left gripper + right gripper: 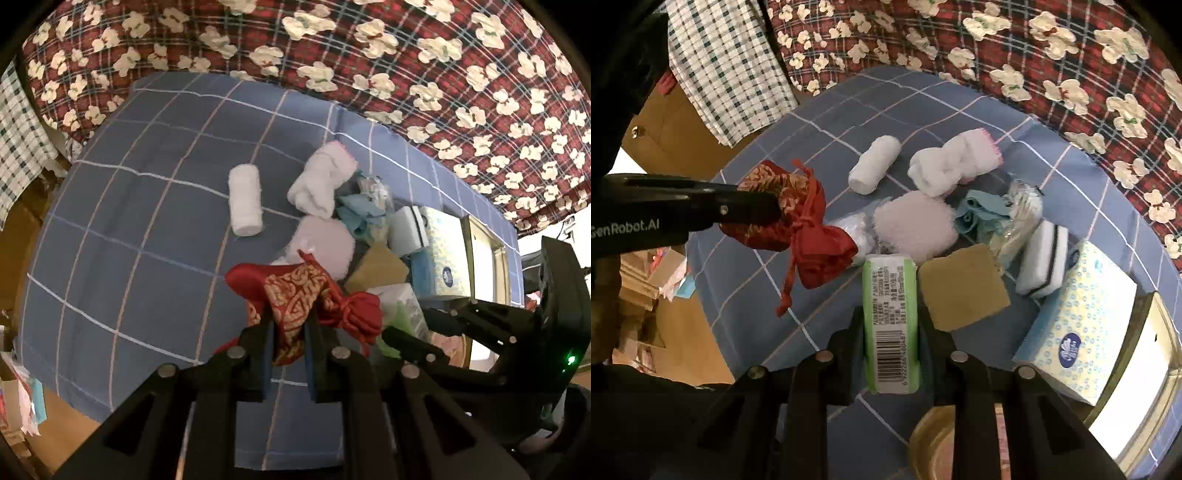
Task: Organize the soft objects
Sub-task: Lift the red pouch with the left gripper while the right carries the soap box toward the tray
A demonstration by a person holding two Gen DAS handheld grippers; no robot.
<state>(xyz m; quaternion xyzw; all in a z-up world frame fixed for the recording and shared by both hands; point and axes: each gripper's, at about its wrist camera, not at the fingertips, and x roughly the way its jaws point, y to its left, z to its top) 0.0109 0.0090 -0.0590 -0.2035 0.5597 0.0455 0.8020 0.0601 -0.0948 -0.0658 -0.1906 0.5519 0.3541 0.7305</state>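
Both claws grip — left gripper (288, 347) pinches a red pouch (303, 295), right gripper (890, 339) clamps a tissue pack (890, 321) (green-edged); pickup step, next carry each clear of the pile

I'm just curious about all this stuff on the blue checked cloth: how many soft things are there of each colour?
White: 3 (towel roll, rolled cloth, sponge)
Red: 1 (pouch)
Green: 1 (tissue pack)
Pink: 1 (puff)
Tan: 1 (pad)
Light blue: 2 (tissue box, crumpled cloth)
Total: 9
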